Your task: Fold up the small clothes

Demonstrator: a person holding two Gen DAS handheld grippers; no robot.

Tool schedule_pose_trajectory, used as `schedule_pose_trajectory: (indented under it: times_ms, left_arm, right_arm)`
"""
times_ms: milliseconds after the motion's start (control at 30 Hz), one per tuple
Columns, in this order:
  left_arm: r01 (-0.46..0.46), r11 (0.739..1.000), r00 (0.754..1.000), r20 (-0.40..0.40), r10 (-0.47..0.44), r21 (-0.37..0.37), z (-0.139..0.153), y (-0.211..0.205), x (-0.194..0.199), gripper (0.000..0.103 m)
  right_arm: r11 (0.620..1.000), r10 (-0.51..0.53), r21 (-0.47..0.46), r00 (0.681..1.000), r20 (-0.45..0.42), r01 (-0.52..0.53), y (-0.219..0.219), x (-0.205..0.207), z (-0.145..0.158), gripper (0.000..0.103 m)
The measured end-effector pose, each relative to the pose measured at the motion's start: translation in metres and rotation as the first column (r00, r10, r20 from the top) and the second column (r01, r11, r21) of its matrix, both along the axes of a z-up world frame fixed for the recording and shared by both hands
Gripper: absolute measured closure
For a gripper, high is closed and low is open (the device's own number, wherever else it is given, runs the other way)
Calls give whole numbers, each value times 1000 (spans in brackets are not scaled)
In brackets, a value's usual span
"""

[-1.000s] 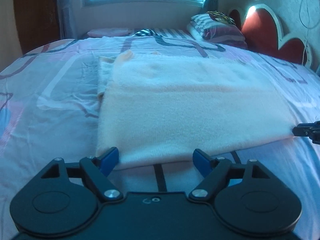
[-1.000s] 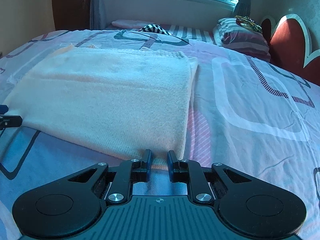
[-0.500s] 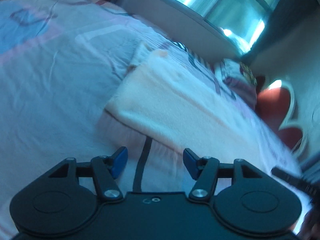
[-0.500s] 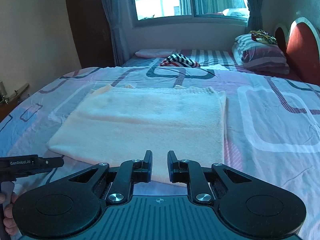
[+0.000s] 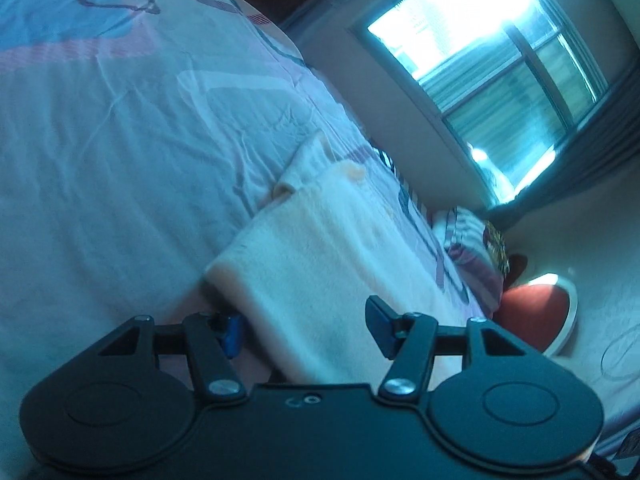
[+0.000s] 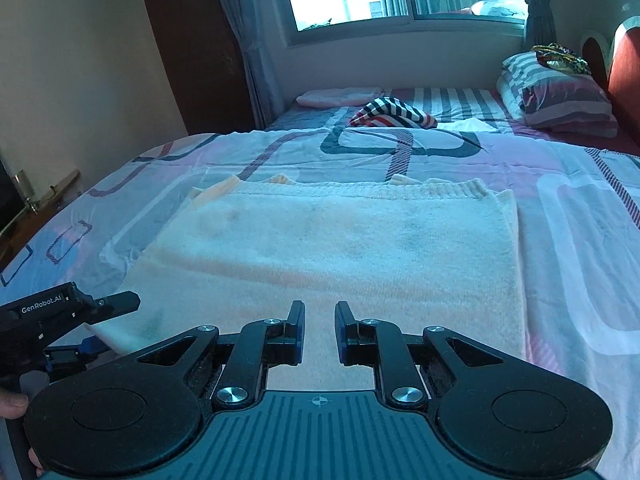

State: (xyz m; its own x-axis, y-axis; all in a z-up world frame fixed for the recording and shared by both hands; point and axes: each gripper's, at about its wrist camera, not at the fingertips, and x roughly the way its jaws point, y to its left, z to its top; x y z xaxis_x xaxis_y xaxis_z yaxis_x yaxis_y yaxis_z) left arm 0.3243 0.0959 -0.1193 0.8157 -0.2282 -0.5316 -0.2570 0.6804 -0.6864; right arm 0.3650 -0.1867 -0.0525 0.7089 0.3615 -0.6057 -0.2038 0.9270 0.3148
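Left gripper (image 5: 304,330): jaws just closing, straddling the near corner of the cream sweater (image 6: 340,248), not pressing. Right gripper (image 6: 319,332): hovering narrow and empty over the sweater's near edge.

The sweater's (image 5: 320,280) near edge is hidden behind the left gripper's (image 5: 306,330) body. In the right wrist view, only a fingertip of the person's hand (image 6: 12,404) shows at the picture's left edge. The headboard (image 6: 624,80) is cut off at the right.

L gripper (image 5: 306,330) rolled sideways, jaws just been closing, now straddling near-left corner of cream sweater (image 5: 320,248), R gripper (image 6: 319,332) pulled back off hem, empty.
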Motion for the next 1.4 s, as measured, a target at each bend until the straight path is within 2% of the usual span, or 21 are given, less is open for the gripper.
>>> schedule_pose_trajectory:
  times_ms: [167,300,367,400,433,467,533,567,633,733,767,800,833,867,933,967,1000,1067,1200,1333,1400]
  left_arm:
    - [-49,999,999,16,49,-18,-4,-2,9,55]
    - [-97,994,995,15,98,-55,-10,3,16,67]
    - [-105,992,994,23,106,-64,-12,4,21,67]
    - [-106,992,994,24,108,-66,-12,4,24,67]
    - [-109,992,994,26,111,-67,-13,4,26,67]
    - [-108,992,994,29,110,-68,-13,4,27,67]
    - [-103,993,994,18,105,-60,-14,3,31,81]
    - [-99,993,995,-1,99,-65,-16,5,33,98]
    - [-93,991,995,18,95,-99,-16,10,28,98]
    - [-44,998,997,67,46,-35,-7,8,26,97]
    - [-35,999,998,58,37,-31,-8,8,27,94]
    - [-43,998,999,26,44,-36,-12,10,31,78]
    - [-48,997,999,17,50,-63,-16,13,33,78]
    - [-56,995,998,27,59,-87,-18,16,33,78]
    - [-64,995,998,18,65,-71,-18,17,37,85]
    - [-65,997,998,2,65,-52,-17,16,39,97]
    - [-56,997,998,-3,56,-47,-16,15,42,97]
    - [-21,1000,999,24,21,-18,-3,11,44,97]
    - [117,986,985,116,-131,121,44,-24,50,97]
    - [296,925,931,143,-335,237,80,-82,59,97]
    - [380,883,896,128,-426,277,89,-115,61,97]
  right_arm:
    - [999,25,20,1000,12,-25,16,27,-6,87]
    - [1000,22,-5,1000,18,-22,27,43,-12,88]
    - [999,14,-32,1000,27,-13,30,47,-14,88]
    - [999,12,-40,999,30,-10,32,48,-15,89]
    - [998,9,-61,1000,22,-7,34,50,-17,103]
    - [997,3,-83,1000,10,-2,36,53,-20,103]
    - [995,4,-98,1000,-29,-7,36,58,-32,103]
    - [995,4,-97,1000,-25,-7,35,58,-34,103]
    - [995,3,-97,1000,-14,-4,34,55,-27,103]
    - [997,16,-72,1000,-6,-16,34,54,-25,103]
    - [997,20,-77,999,-39,-23,36,58,-32,103]
    - [997,20,-76,999,-29,-22,36,58,-36,103]
    - [997,20,-79,1000,-16,-21,37,57,-38,103]
    - [997,18,-78,1000,-17,-19,37,57,-37,103]
    - [998,14,-64,1000,-22,-16,35,57,-38,103]
    - [999,11,-49,1000,-25,-12,33,57,-38,103]
    - [999,7,-35,1000,-28,-8,31,57,-39,103]
    - [1000,3,-14,1000,-31,-3,27,58,-40,103]
    - [998,-18,58,998,-56,21,15,59,-37,103]
    - [972,-146,180,988,-58,154,-30,45,-26,103]
    - [950,-212,221,976,-56,219,-61,34,-21,103]
